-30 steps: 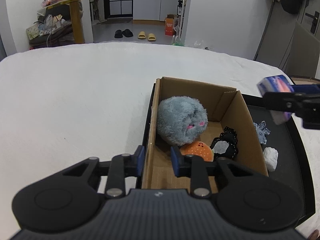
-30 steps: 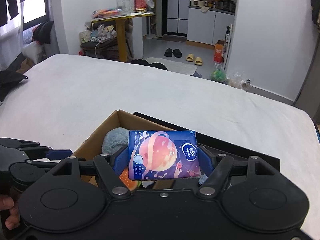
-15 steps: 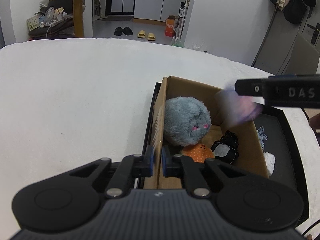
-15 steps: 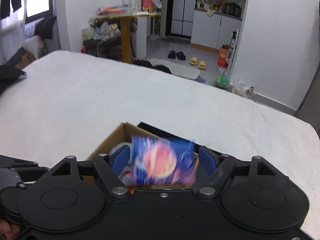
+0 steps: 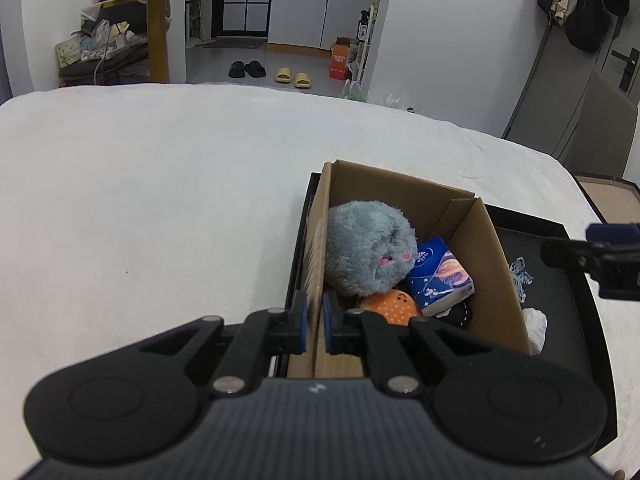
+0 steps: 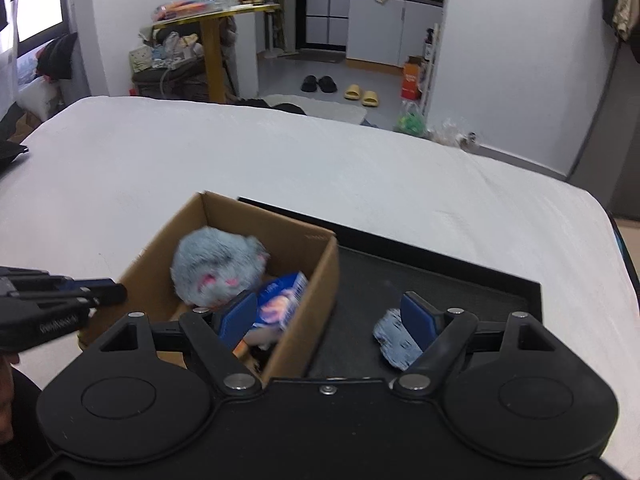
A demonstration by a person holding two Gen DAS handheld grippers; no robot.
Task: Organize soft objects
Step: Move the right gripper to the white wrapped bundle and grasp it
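Your left tool [image 5: 315,322] is clenched on the near left wall of the cardboard box [image 5: 486,248], one pad outside and one inside. Your right tool [image 6: 334,316] is released with its jaws still spreading, nothing gripped between them, straddling the box's right wall above the black tray [image 6: 460,276]. Inside the box the blue tissue pack [image 5: 440,276] leans tilted against the grey plush ball [image 5: 366,252], with an orange plush [image 5: 390,307] just below them; box and tray sit on the white bed [image 5: 160,200].
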